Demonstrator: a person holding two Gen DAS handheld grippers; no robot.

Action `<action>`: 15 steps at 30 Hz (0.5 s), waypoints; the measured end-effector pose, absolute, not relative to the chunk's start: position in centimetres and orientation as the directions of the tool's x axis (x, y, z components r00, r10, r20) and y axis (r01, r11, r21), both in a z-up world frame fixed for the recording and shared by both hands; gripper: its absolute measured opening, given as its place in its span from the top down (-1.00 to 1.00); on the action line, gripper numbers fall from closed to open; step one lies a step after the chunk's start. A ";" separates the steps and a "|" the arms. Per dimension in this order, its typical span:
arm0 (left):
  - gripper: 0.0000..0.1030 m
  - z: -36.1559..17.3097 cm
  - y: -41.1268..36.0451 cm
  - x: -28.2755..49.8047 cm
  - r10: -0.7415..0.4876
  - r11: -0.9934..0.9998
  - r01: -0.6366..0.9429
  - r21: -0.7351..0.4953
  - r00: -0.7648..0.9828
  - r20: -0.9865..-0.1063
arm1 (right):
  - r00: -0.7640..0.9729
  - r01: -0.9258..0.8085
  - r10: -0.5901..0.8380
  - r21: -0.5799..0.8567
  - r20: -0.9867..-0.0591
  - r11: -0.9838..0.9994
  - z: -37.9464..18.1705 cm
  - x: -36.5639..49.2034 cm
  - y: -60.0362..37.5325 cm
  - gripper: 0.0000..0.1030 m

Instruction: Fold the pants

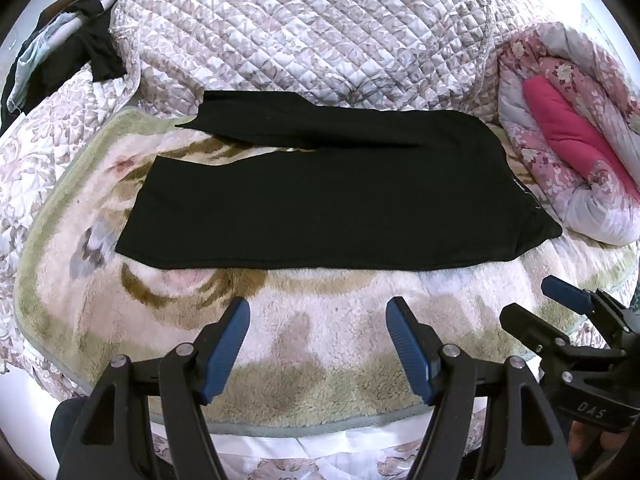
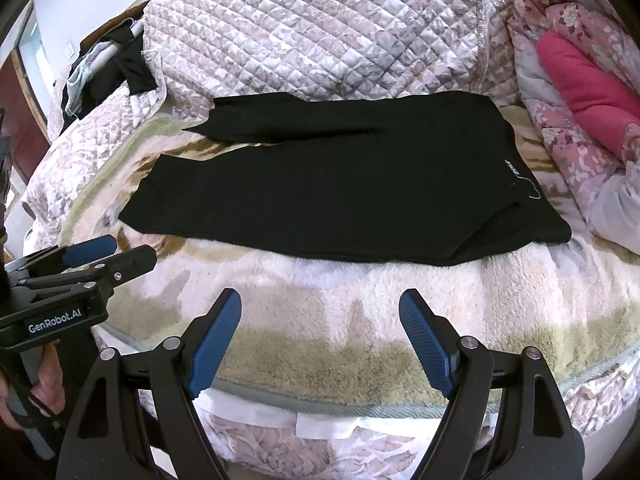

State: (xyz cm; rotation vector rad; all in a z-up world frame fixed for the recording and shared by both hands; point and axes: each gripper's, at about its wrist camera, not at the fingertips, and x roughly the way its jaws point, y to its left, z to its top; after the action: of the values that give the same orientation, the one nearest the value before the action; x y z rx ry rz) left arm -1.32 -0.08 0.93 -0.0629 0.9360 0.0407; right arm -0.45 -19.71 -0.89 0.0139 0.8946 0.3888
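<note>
Black pants lie flat on a fleece floral blanket, legs pointing left and waistband at the right. They also show in the right wrist view, with a small white label near the waist. My left gripper is open and empty, hovering over the blanket in front of the pants' near edge. My right gripper is open and empty, also short of the near edge. Each gripper shows in the other's view: the right gripper at the right, the left gripper at the left.
A quilted floral bedspread rises behind the pants. A rolled pink floral duvet lies at the right, close to the waistband. A heap of dark and pale clothes sits at the far left. The blanket's near edge runs below my fingers.
</note>
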 end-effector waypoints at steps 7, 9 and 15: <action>-0.42 3.1 -0.4 -2.2 0.053 0.998 -0.069 0.007 0.692 -0.720 | 0.563 -0.322 0.332 0.168 -0.757 0.932 -0.8 -0.4 -19.7 -0.57; -0.42 4.2 -0.4 -2.4 0.054 0.998 -0.066 0.008 0.729 -0.682 | 0.567 -0.322 0.329 0.164 -0.755 0.932 -0.6 -0.4 -19.6 -0.57; -0.42 5.7 -0.1 -3.0 0.047 0.998 -0.064 -0.004 0.775 -0.631 | 0.580 -0.331 0.322 0.145 -0.749 0.933 0.2 -0.8 -19.5 -0.57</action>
State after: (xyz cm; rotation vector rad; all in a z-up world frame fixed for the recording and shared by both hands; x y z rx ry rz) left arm -2.99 -0.11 5.69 -0.0259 0.6820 0.0600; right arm -0.84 -19.53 0.19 -0.0112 0.8726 0.3812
